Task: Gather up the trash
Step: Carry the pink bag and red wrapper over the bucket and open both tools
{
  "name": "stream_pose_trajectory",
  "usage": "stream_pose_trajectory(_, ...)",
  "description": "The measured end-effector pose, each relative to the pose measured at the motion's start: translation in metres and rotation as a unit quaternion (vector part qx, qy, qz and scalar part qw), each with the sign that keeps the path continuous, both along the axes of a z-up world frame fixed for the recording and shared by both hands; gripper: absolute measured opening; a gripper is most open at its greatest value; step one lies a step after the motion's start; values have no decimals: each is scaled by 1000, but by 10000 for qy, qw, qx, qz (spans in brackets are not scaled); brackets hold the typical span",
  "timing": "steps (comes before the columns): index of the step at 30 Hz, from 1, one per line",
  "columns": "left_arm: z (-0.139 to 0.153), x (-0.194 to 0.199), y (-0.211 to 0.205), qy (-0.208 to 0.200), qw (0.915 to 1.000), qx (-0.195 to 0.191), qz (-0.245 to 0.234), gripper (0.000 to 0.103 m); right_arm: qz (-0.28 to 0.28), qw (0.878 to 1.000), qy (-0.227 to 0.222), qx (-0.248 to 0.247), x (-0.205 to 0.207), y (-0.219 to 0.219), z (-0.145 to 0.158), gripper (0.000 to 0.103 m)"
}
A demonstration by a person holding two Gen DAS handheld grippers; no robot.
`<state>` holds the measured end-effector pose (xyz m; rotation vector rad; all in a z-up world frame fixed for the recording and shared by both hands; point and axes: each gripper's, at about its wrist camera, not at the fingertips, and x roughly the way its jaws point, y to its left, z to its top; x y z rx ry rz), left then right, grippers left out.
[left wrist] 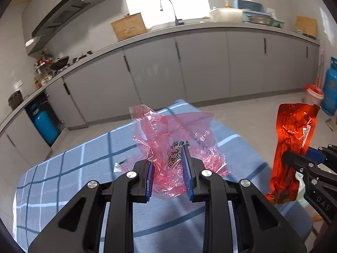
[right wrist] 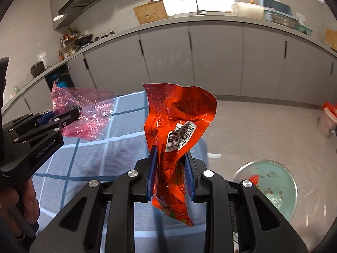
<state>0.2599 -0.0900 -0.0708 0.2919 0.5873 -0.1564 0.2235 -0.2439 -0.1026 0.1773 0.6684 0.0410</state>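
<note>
You've got one piece of trash in each tool, both lifted clear of the blue checked tablecloth (left wrist: pixel 69 168). Your left gripper (left wrist: pixel 169 168) is clamped on the crumpled pink plastic bag (left wrist: pixel 168 139), the blue pads pinching its lower folds so the rest billows up and forward. Your right gripper (right wrist: pixel 170 168) is closed on the red snack wrapper (right wrist: pixel 179 113), caught near its lower third, so the torn top stands upright and the printed tail hangs below the jaws. Holding both high and apart looks deliberate: neither piece drags on the cloth or tangles with the other on the way to a bin.

The right wrist view gives you what the left barely shows: the open trash bin (right wrist: pixel 271 187) down on the floor beside the table, pale green liner, scraps already inside. That is the likely drop spot, and the wrapper is the nearer of the two. It also shows your hand (right wrist: pixel 25 200) on the left tool's handle and the pink bag side-on.

The left wrist view shows the bag's QR label between the pads, plus the lidded red and white bucket (left wrist: pixel 313 94) by the blue gas cylinder (left wrist: pixel 331 86).
</note>
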Motion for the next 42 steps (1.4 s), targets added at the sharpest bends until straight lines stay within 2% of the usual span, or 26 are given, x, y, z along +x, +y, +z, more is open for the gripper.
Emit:
stream_pose_trajectory(18, -6, -14, -91, 81, 9959, 34, -905, 25, -797, 9968, 51, -35, -30, -76, -5, 26)
stream_pose_trajectory(26, -14, -25, -138, 165, 9903, -144, -1374, 26, -1159, 9928, 257, -183, -41, -115, -17, 26)
stream_pose_trajectory(29, -24, -28, -157, 303, 9868, -243, -1574, 27, -1235, 9911, 449, -208, -38, -132, -32, 26)
stream_pose_trajectory(30, -27, -29, -162, 351, 9852, -258, -1658, 31, -1302, 9901, 479, -212, -38, -140, -39, 27)
stream_pose_trajectory(32, -38, -32, -175, 411, 9843, -219, -1700, 50, -1423, 9877, 585, -273, -38, -150, -52, 32)
stream_pose_trajectory(33, -43, -34, -178, 422, 9841, -215, -1710, 72, -1467, 9871, 592, -253, -40, -156, -58, 47)
stream_pose_trajectory(34, -47, -34, -180, 430, 9839, -185, -1723, 77, -1575, 9854, 595, -237, -43, -162, -64, 54)
stream_pose_trajectory(39, -60, -32, -180, 581, 9836, 5, -1709, 77, -1756, 9821, 672, -112, -53, -174, -77, 55)
stream_pose_trajectory(42, -61, -28, -176, 607, 9847, 25, -1636, 81, -1819, 9812, 646, -72, -57, -177, -75, 58)
